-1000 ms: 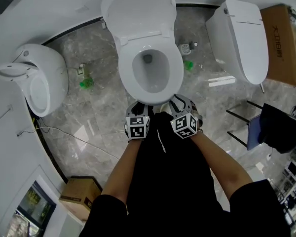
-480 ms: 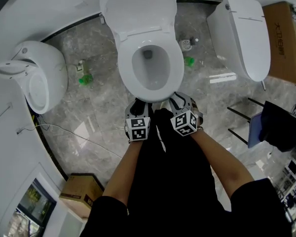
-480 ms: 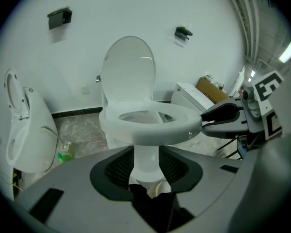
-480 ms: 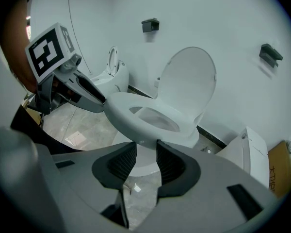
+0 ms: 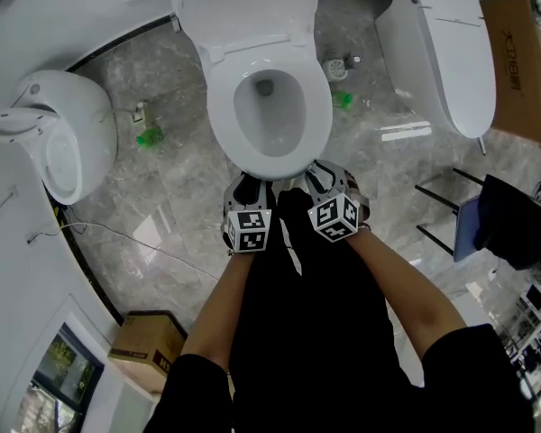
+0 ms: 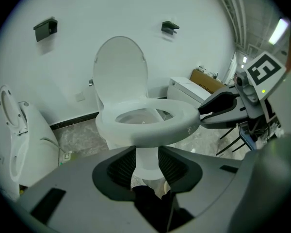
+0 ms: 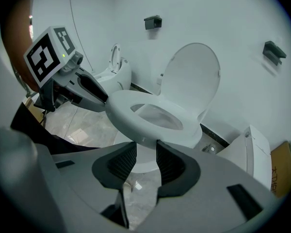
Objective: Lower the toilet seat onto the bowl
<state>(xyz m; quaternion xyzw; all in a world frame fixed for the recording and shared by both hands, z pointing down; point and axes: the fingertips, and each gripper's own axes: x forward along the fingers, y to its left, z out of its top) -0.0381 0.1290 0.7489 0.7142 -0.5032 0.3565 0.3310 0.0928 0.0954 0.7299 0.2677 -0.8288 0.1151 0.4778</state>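
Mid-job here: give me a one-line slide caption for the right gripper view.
Right hand-held gripper, jaws apart and empty, at the front edge of the lowered toilet seat; lid upright behind.

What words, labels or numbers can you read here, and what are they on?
Box: dark print along its top, too blurred to read.
Marker cubes: black-and-white square patterns only, no words.
Nothing else shows any text.

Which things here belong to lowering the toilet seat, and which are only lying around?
Job: toilet seat, already down on the bowl; raised lid.
Lying about: neighbouring toilet, cardboard box, green item on the floor.
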